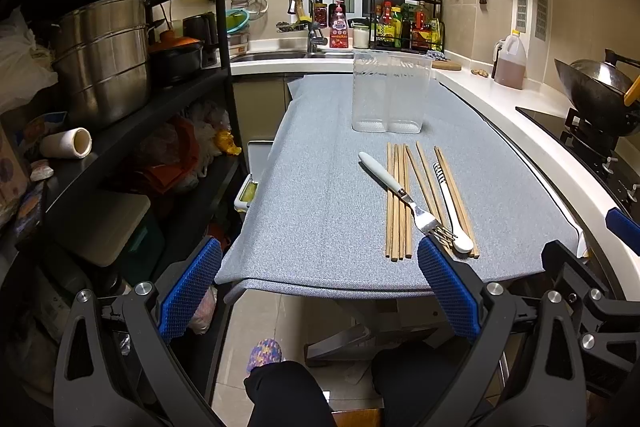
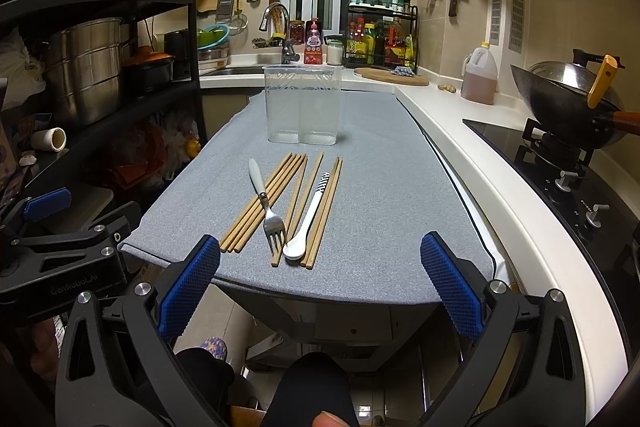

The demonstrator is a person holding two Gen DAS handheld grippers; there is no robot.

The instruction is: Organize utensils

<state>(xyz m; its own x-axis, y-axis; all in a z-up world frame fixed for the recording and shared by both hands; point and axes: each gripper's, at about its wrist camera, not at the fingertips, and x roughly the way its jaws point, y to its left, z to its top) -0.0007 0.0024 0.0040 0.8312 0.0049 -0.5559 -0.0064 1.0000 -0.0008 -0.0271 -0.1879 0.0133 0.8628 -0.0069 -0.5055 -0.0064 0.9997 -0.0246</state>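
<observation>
Chopsticks (image 2: pixel 264 203), fork (image 2: pixel 269 207) and spoon (image 2: pixel 308 223) lie ready on our desk (image 2: pixel 380 227) before the holder (image 2: pixel 304 105); our left tool (image 1: pixel 320 291) and right tool (image 2: pixel 320 287) gape wide, empty.

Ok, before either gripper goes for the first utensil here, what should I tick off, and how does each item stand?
1. Left gripper open and holding nothing: ok.
2. Right gripper open and holding nothing: ok.
3. Clear container upright, no utensils in it: ok.
4. Fork free to lift: ok, it lies on top of the chopsticks.
5. Spoon free to lift: ok, nothing lies on it; whether it rests on a chopstick, cannot tell.
6. Either gripper already over the utensils: not ok, both sit back at the near table edge.
</observation>
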